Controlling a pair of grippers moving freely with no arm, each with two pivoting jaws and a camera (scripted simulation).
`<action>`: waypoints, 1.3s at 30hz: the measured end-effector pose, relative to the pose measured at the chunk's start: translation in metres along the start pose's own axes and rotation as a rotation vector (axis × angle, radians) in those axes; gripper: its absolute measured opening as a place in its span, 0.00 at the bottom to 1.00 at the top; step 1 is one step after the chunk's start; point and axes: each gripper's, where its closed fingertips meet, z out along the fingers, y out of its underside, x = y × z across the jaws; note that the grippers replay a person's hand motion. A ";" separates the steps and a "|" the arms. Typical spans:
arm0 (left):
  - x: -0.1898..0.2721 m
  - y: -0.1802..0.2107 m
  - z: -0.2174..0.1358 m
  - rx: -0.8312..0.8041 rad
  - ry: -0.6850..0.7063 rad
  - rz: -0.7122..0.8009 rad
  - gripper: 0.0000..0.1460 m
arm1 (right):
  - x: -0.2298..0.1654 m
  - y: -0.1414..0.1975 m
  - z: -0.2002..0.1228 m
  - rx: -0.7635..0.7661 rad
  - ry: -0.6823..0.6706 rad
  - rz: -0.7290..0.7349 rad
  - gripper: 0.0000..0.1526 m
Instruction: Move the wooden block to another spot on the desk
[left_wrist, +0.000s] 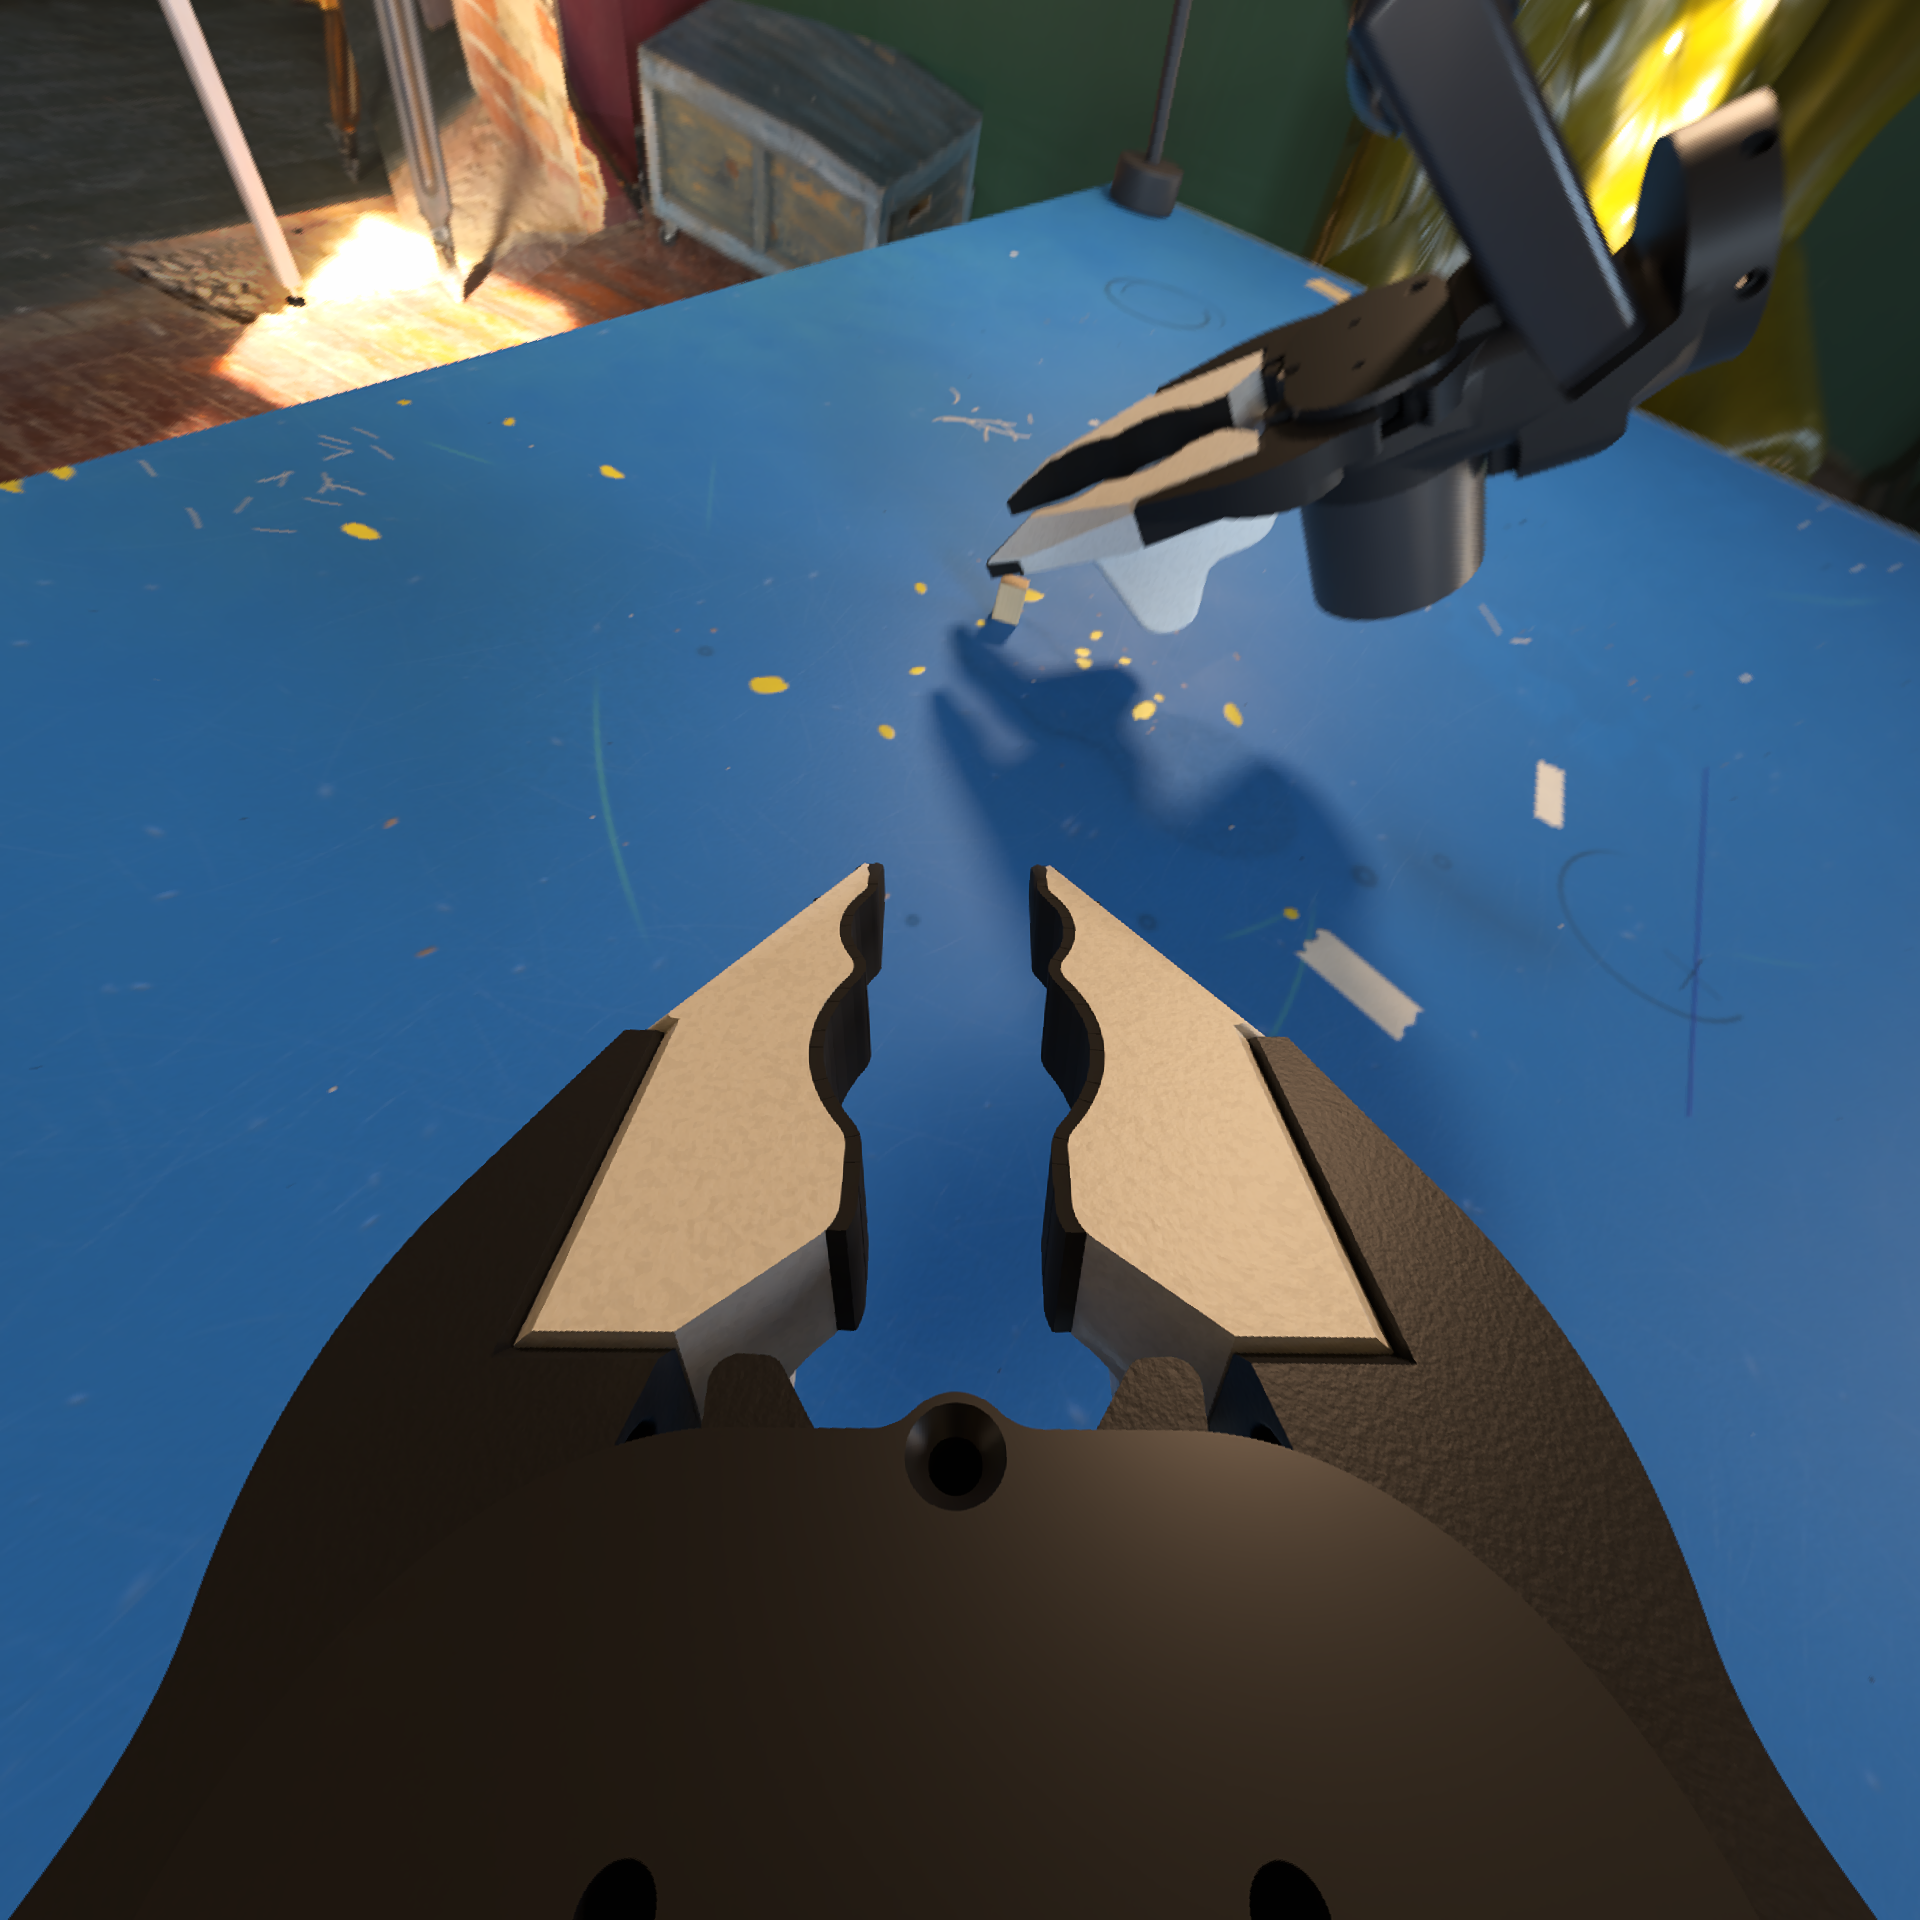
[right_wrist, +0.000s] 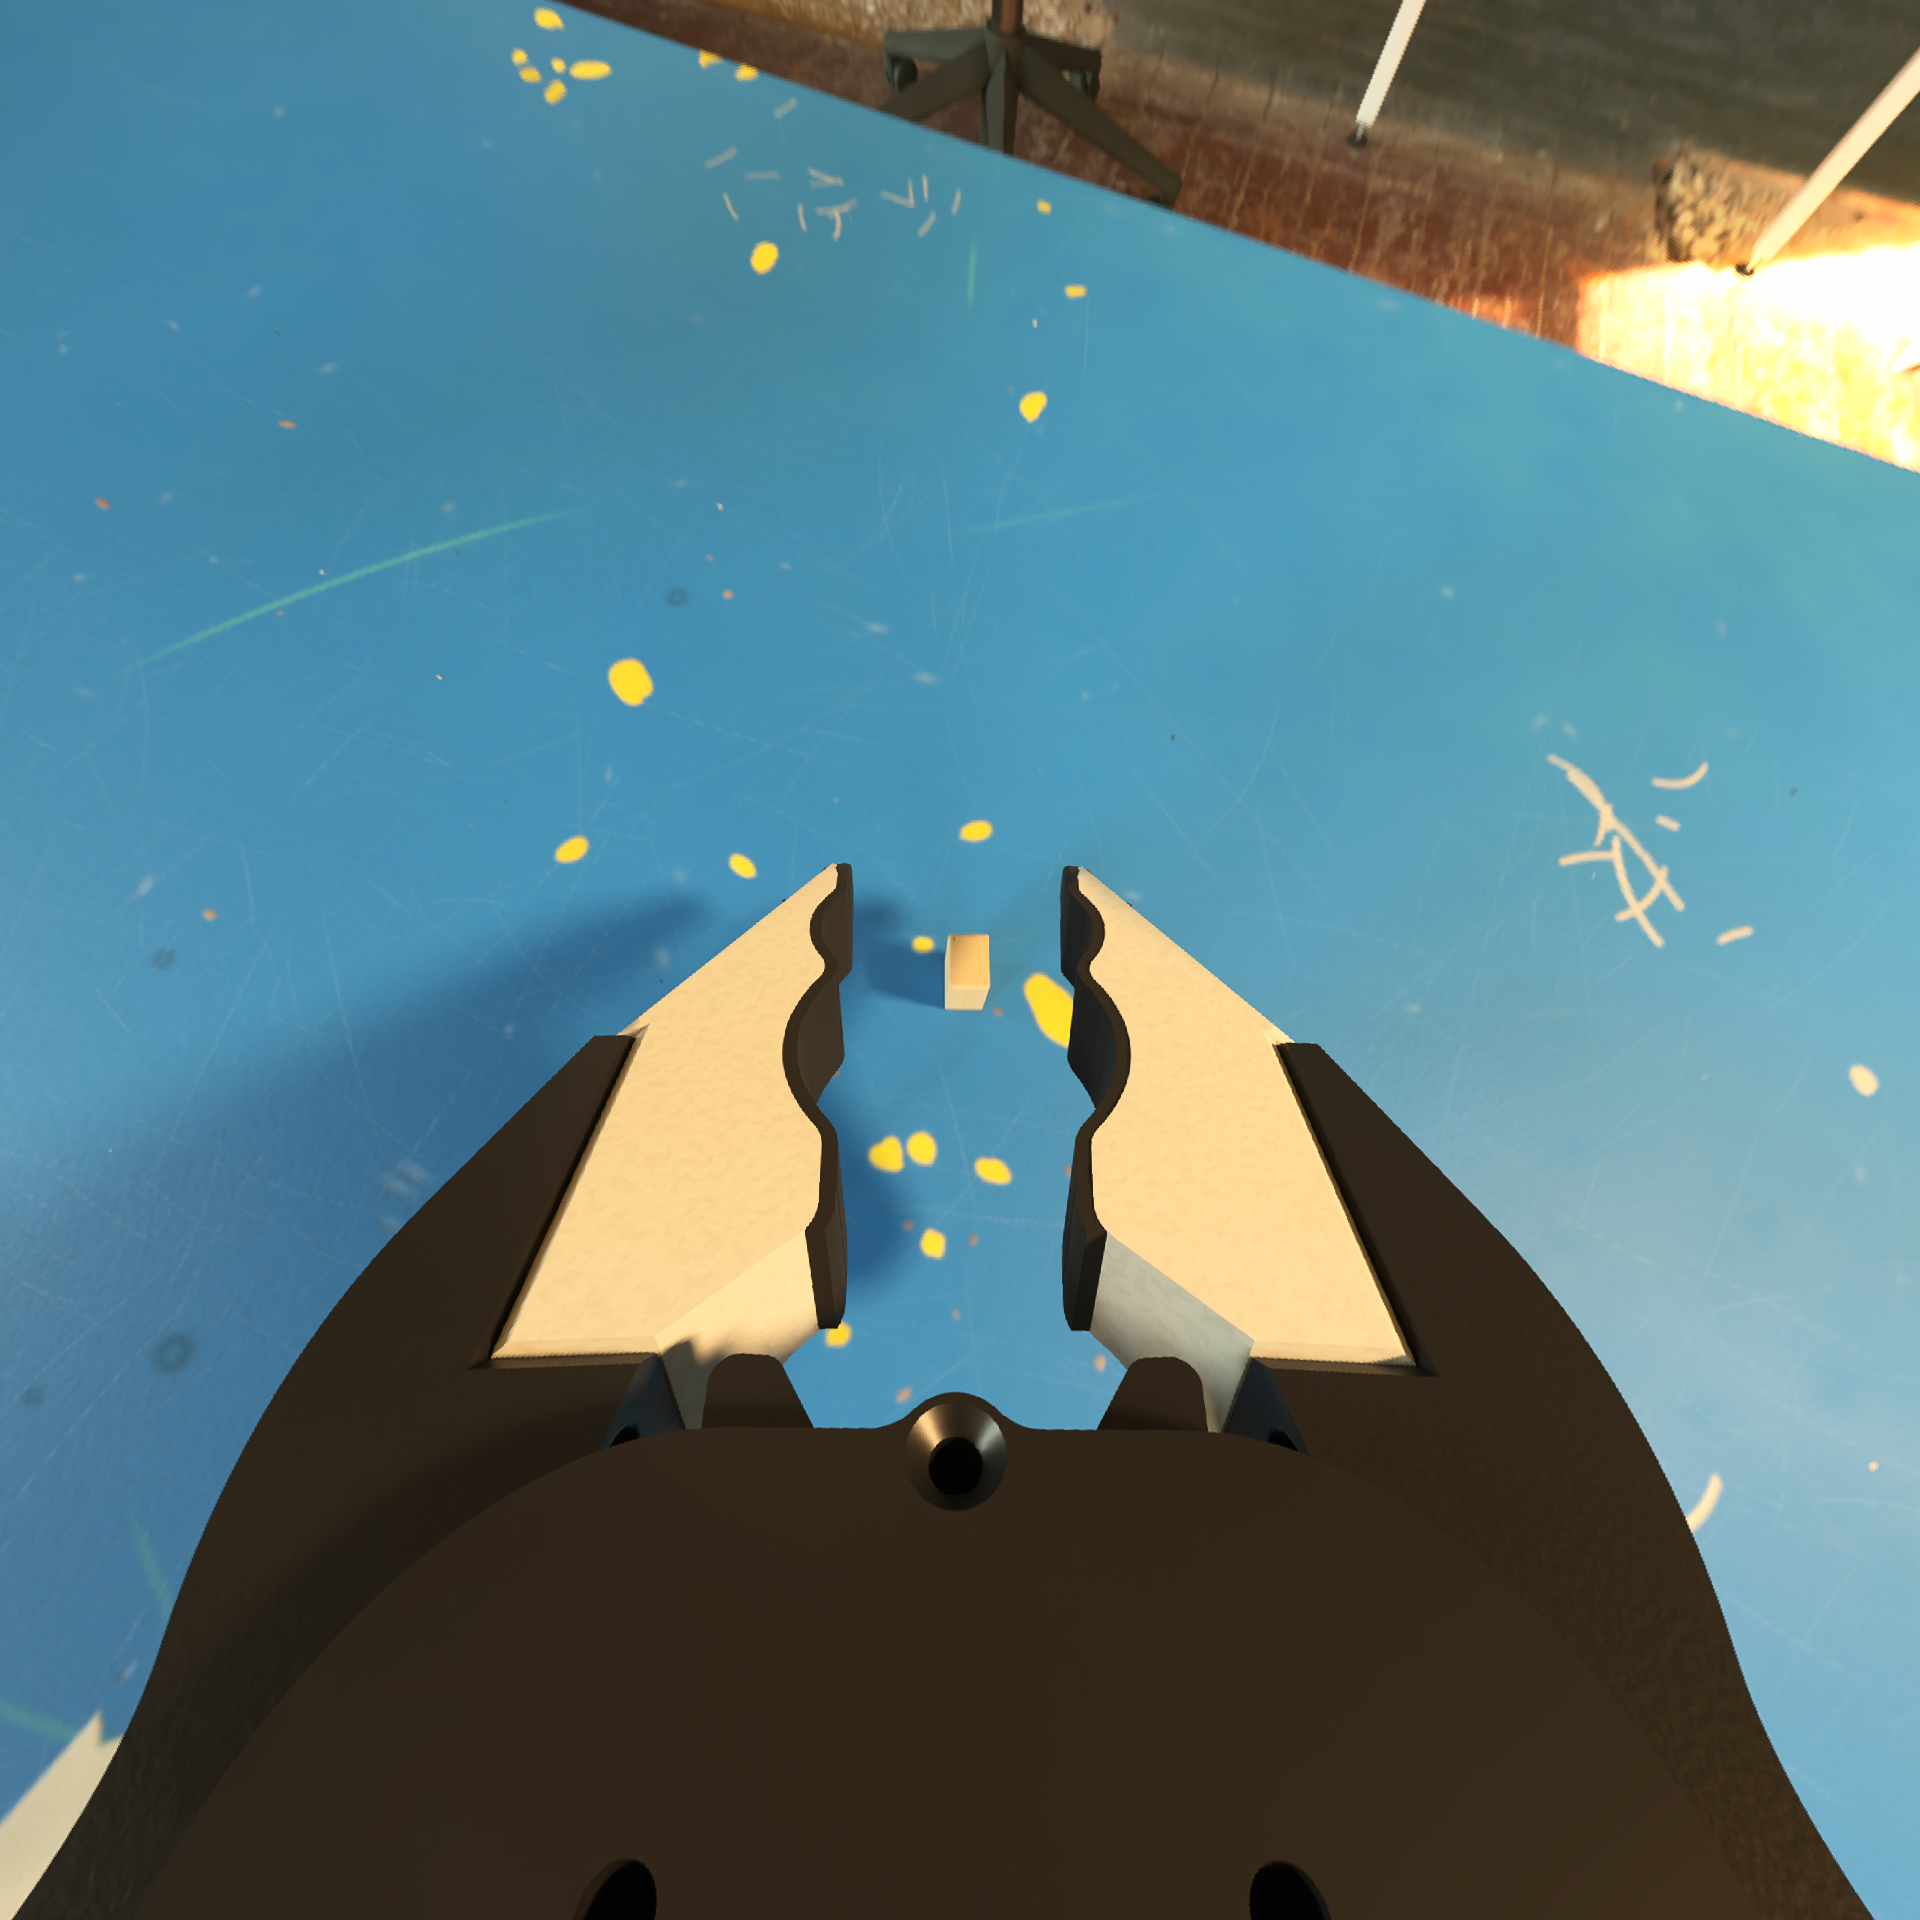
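Observation:
The wooden block (right_wrist: 966, 970) is a small pale cuboid on the blue desk (right_wrist: 416, 520). In the right wrist view it lies between my right gripper's (right_wrist: 957, 875) open fingertips, touching neither. In the left wrist view the block (left_wrist: 1008, 602) sits just under the right gripper's (left_wrist: 1013, 535) lowered tips at upper right. My left gripper (left_wrist: 957, 875) is open and empty, hovering over bare desk (left_wrist: 416, 779) well short of the block.
Yellow paint spots (right_wrist: 630, 682) and white scratch marks (right_wrist: 1616, 852) dot the desk. Tape strips (left_wrist: 1359, 983) lie to the right. A lamp base (left_wrist: 1146, 182) stands at the far desk edge. A cabinet (left_wrist: 800, 156) and a chair base (right_wrist: 1013, 94) are on the floor beyond.

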 end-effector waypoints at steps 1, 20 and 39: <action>0.001 -0.001 0.002 0.013 0.016 -0.015 0.19 | 0.000 0.004 0.001 -0.015 0.001 0.010 0.26; 0.003 -0.004 -0.003 0.079 0.097 -0.089 0.18 | 0.003 0.030 0.015 -0.169 -0.005 -0.029 0.05; -0.011 0.014 -0.007 -0.006 -0.042 0.016 0.18 | -0.118 0.052 -0.082 -0.101 -0.454 -0.255 0.05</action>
